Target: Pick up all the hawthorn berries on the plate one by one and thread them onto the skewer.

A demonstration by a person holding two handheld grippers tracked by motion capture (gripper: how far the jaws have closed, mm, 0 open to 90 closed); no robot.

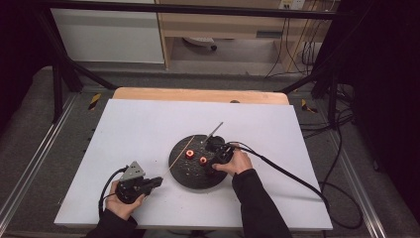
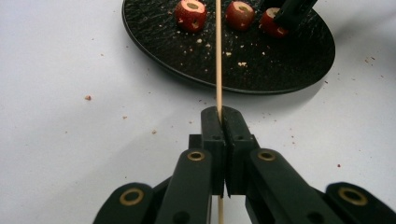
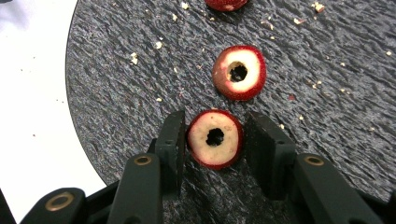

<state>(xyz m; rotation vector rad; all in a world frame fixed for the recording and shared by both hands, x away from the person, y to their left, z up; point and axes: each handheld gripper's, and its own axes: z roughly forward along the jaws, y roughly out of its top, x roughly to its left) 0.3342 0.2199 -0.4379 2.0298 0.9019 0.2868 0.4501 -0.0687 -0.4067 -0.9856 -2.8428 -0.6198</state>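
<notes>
Left tongs [image 2: 219,122] pinch a skewer [image 2: 218,56]; right tongs [image 3: 215,140], barely spread, flank a fruit piece [image 3: 215,138] on the black plate [image 3: 116,93].

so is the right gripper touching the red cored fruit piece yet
Partly: in the right gripper view, one pad of the right gripper meets the red cored fruit piece; the other shows a gap.

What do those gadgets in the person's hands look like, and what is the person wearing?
Both are black two-jaw tools with flat rectangular pads and brass-coloured rivets at the joints. The left gripper carries a grey three-cornered plate on top. A black cable trails from the right gripper. The person wears dark long sleeves.
</notes>
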